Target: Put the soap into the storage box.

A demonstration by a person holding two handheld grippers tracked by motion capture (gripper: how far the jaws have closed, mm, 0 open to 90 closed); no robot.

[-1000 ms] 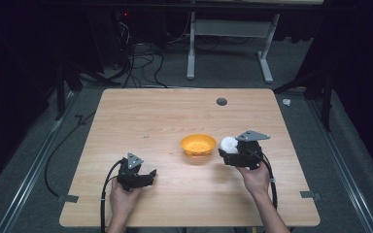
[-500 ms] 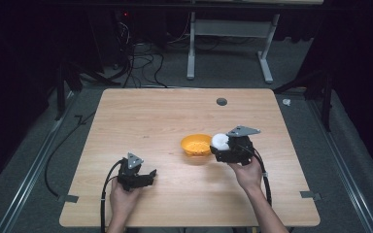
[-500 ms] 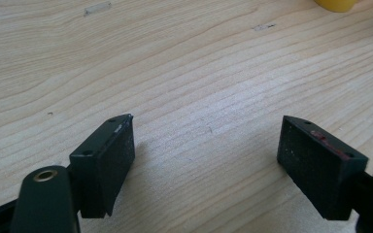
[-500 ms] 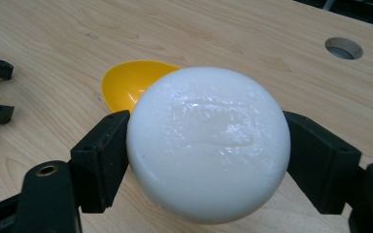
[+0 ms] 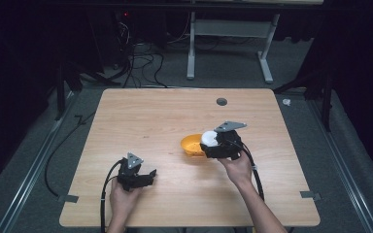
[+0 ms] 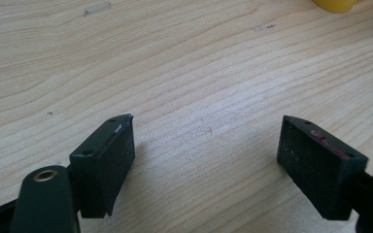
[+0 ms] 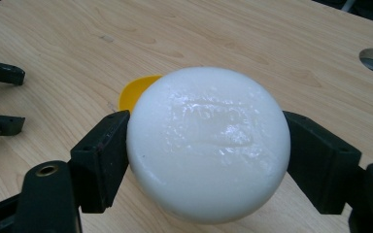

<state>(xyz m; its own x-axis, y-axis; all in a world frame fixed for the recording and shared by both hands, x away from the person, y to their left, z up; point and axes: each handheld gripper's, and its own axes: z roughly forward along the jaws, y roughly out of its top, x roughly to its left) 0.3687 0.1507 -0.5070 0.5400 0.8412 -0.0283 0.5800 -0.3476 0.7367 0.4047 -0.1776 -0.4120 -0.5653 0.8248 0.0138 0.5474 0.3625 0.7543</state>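
Right claw [image 5: 212,143] grips the ball [image 5: 209,139] over the bowl [image 5: 192,144].
Left claw [image 5: 148,175] rests wide open at seven o'clock on the table [image 5: 165,116], pointing toward two.

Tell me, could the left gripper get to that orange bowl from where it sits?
Probably yes. The left gripper rests open on the table, with bare wood between it and the orange bowl; the right gripper with its white ball crowds the bowl's far side.
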